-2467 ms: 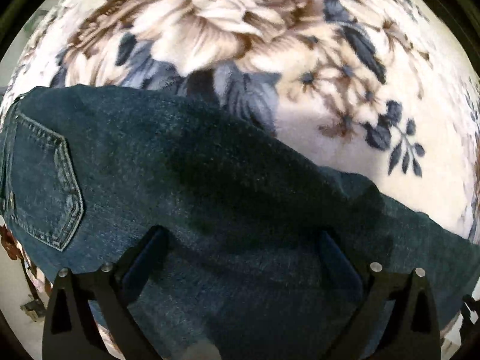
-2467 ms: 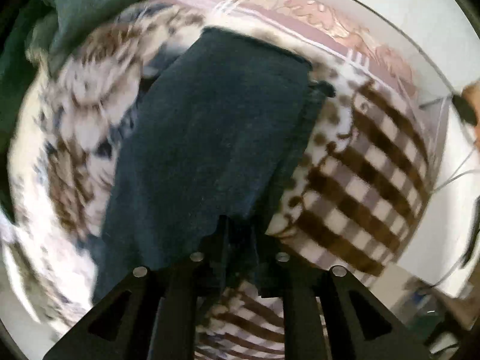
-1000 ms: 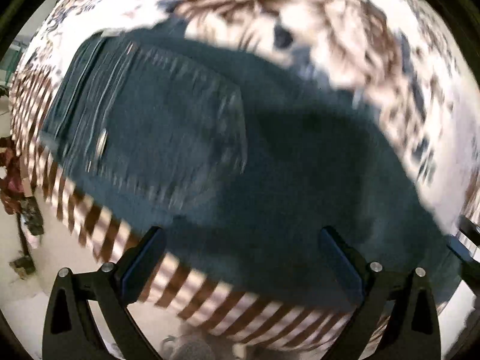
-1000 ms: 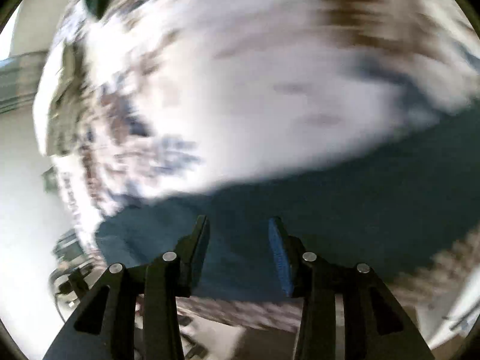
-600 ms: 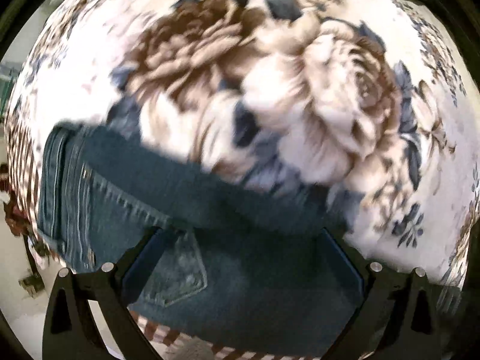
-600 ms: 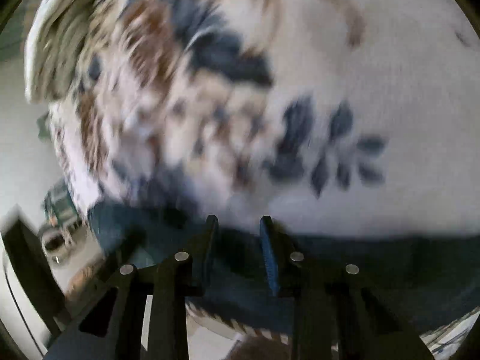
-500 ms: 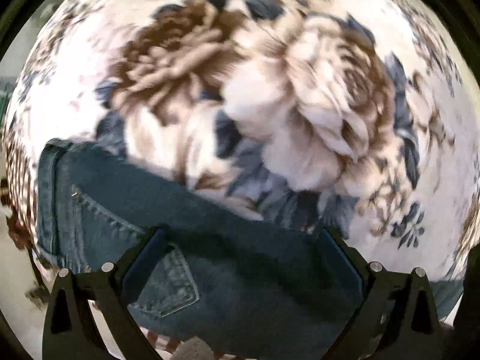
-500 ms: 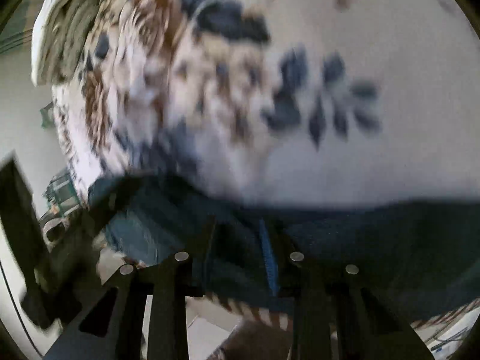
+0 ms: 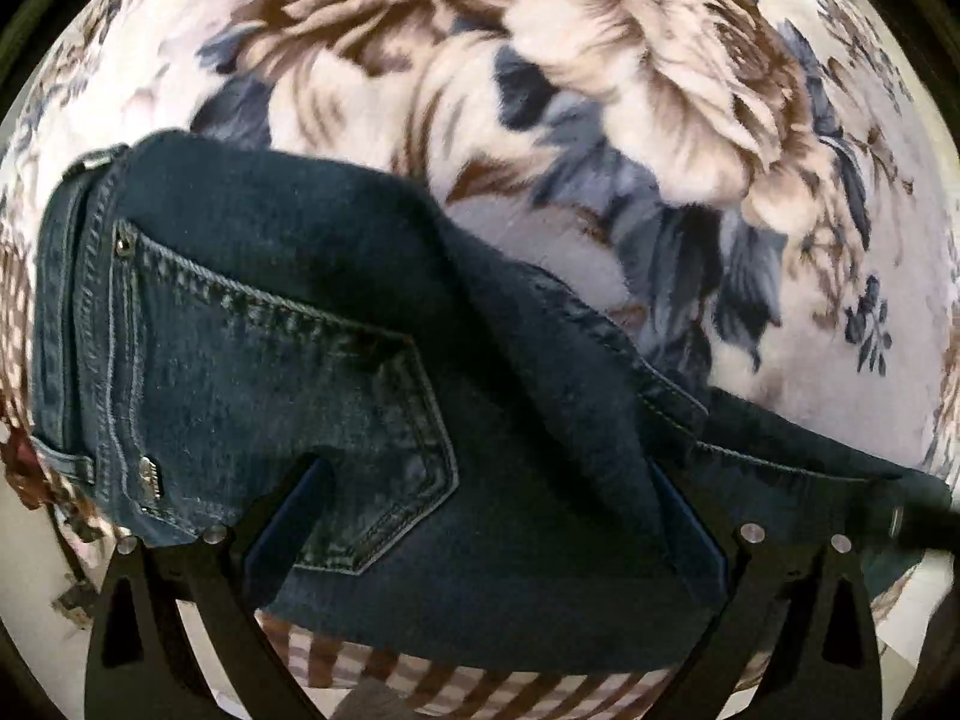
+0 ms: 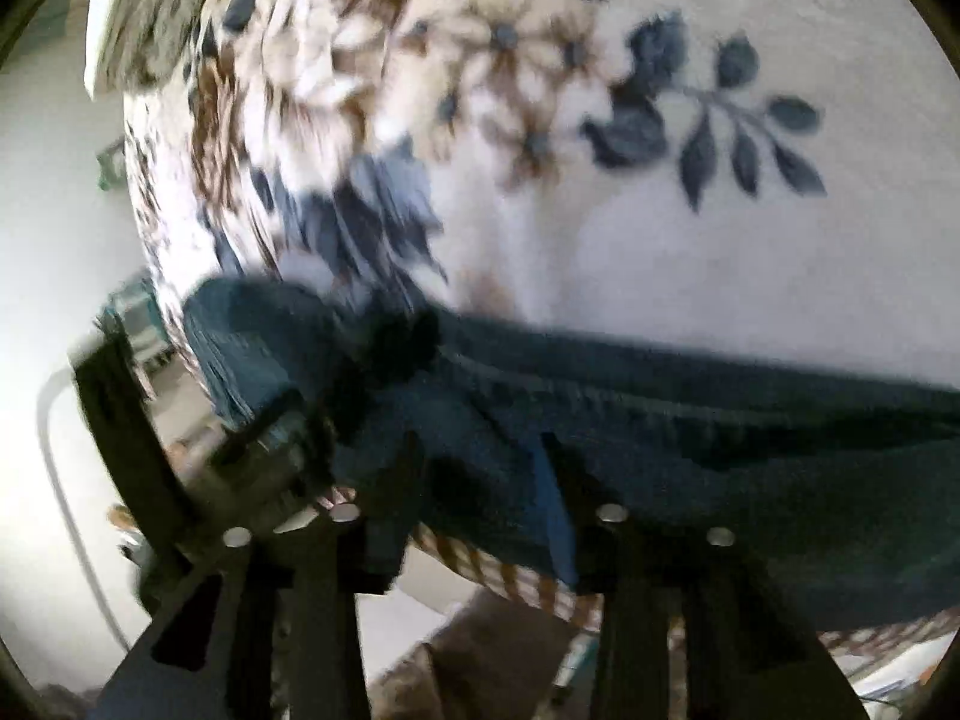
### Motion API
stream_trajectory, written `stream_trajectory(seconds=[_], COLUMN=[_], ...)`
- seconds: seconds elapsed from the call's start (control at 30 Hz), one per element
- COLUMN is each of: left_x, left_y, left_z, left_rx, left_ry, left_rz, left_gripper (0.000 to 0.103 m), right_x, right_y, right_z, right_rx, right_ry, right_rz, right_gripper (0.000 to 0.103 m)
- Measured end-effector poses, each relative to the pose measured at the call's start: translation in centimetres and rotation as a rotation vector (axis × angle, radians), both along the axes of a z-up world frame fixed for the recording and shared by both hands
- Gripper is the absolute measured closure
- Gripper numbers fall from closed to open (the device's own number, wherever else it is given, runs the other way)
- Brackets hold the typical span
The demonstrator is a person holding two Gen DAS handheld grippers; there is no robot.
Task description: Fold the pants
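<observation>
Dark blue jeans (image 9: 288,324) lie on a floral blanket, back pocket (image 9: 336,396) up, waistband at the left, a fold of denim running diagonally to the right. My left gripper (image 9: 489,498) is wide open, its fingers resting over the jeans near the bed's front edge. In the right wrist view the jeans (image 10: 720,420) stretch across the lower half. My right gripper (image 10: 480,468) is open, its fingers over the denim near the edge; the view is blurred. The left gripper's black frame (image 10: 120,432) shows at the left.
The white blanket with brown and blue flowers (image 9: 600,120) covers the bed beyond the jeans. A brown checked border (image 9: 480,690) hangs at the bed's front edge. Floor and small clutter (image 10: 72,240) lie to the left of the bed.
Both grippers have swung back to the jeans at the bed's front edge. The right gripper, shut on the fabric 2.5 s ago, now stands open. A diagonal fold now lies over the seat.
</observation>
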State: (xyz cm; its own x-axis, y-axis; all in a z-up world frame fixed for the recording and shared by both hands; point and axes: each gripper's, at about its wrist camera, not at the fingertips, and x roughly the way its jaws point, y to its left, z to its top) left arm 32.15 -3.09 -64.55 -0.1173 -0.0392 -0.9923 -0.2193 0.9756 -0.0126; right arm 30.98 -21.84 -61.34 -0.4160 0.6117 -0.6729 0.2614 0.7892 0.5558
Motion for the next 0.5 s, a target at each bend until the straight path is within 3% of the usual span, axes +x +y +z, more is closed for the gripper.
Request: stream_trajectory(seconds=[0.07,0.13,0.27,0.37,0.5], left_x=[-2.9,-4.3,-5.9,-7.0,-7.6], left_y=[2.5,2.3,6.5,8.2,11.1], left_z=[-0.5,0.1,3.7,5.4,2.4], left_rx=[-0.02,-0.039,-0.097,0.019,0.102], left_ry=[-0.006,-0.009,-0.053,-0.094,-0.051], left_rz=[0.008,0.025,0.103,0.102,0.099], left_gripper=[0.0,0.0,0.0,0.0,0.0], right_x=[1.3,2.2,2.7,2.8,2.5], right_y=[0.4,1.5,5.5,7.0,5.3], right_z=[-1.1,-2.7,-5.9,-7.2,-8.7], right_rx=[0.018,0.072,0.25,0.254,0.329], right_ry=[0.002,0.042,0.175,0.184,0.234], right_rz=[-0.027,-0.049,-0.072,-0.077,-0.258], right_gripper=[0.058,0.058,0.054,0.05,0.048])
